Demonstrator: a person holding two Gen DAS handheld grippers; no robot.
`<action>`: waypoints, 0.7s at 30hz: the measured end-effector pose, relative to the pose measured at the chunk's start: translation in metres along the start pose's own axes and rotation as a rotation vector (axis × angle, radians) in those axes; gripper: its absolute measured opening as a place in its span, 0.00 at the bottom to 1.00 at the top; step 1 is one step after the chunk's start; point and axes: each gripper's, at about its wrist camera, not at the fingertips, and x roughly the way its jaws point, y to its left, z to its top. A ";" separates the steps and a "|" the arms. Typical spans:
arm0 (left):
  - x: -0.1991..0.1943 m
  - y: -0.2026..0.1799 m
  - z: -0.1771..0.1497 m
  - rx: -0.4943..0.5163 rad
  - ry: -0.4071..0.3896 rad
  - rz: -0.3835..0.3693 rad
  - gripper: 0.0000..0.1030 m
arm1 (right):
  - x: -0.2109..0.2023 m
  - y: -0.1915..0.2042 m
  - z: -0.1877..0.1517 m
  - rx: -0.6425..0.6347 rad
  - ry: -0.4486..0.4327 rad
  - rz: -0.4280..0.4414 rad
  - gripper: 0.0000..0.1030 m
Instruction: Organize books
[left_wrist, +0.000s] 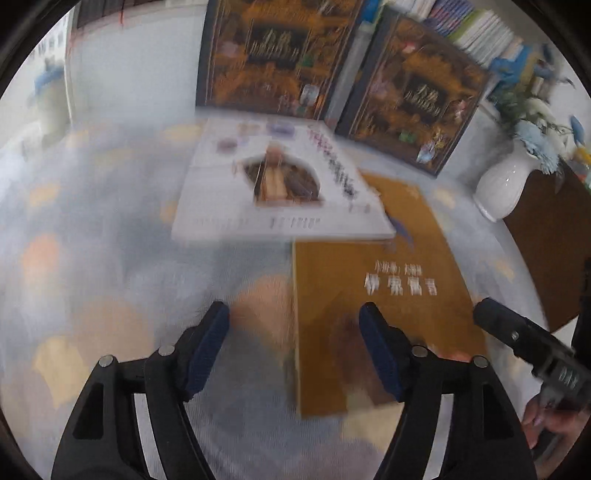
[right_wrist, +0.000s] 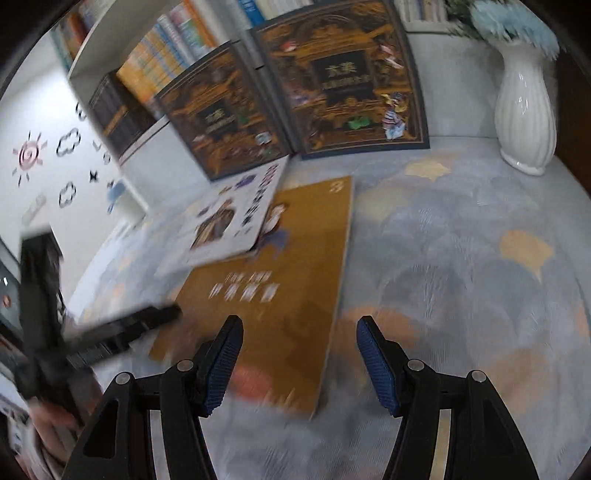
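Observation:
A mustard-yellow book lies flat on the patterned carpet. A white book rests across its far corner. Behind them two dark ornate books stand against the bookshelf. My left gripper hovers open over the yellow book's near left edge, pads apart and touching nothing. Over the book's near right edge, my right gripper is likewise open and holds nothing. Each view shows the other gripper blurred at its side. Both views are motion-blurred.
A white vase with blue flowers stands on the carpet at the right. Beside it is brown wooden furniture. The white bookshelf holds several upright books. A wall with stickers is at the left.

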 end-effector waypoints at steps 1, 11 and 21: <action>0.002 -0.008 -0.002 0.065 0.011 0.010 0.76 | 0.003 -0.006 -0.001 0.007 -0.009 0.039 0.63; -0.001 -0.016 -0.011 0.130 0.043 -0.018 0.99 | -0.002 -0.018 -0.004 0.089 -0.025 0.251 0.76; 0.005 -0.018 -0.008 0.136 0.045 -0.010 1.00 | 0.002 -0.016 -0.002 0.076 -0.018 0.256 0.81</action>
